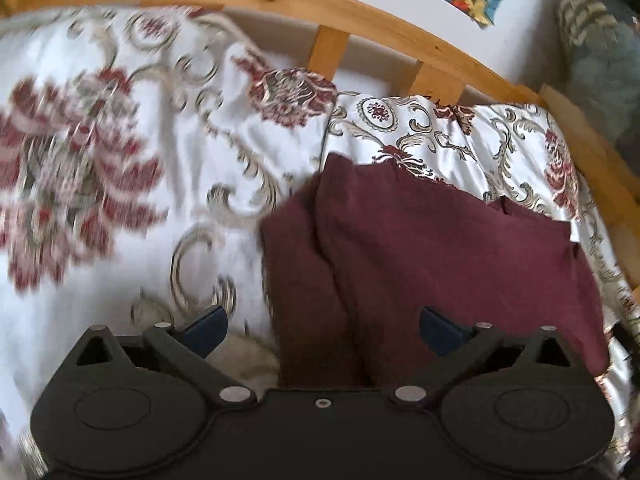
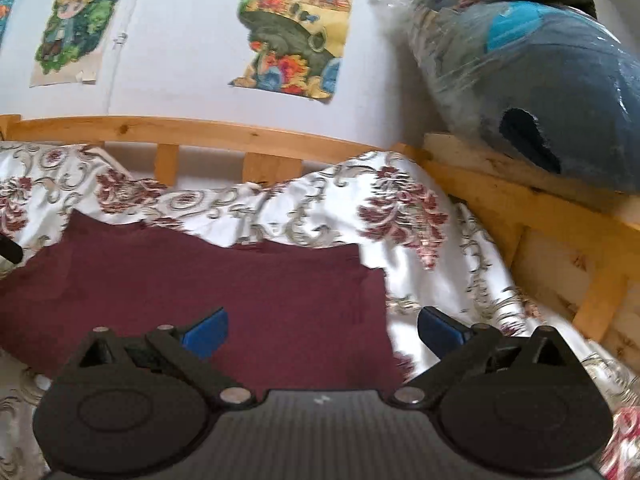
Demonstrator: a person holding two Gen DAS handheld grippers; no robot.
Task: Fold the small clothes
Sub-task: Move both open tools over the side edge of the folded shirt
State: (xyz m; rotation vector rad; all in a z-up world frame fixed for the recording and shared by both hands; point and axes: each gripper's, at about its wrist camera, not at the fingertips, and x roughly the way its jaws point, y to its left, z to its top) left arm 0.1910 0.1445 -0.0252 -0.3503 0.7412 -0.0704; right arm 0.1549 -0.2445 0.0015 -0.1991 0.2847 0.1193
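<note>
We hold both jaws wide and empty, the left gripper over the maroon cloth (its left edge lies between them), the right gripper straddling its right edge, likely to pinch the next fold.

Maroon garment lay spread on the floral bedspread, near the wooden bed rail. Plain knit-looking cloth, doubled over, with a long crease down its left part. Far edge uneven; right edge fairly straight.
</note>
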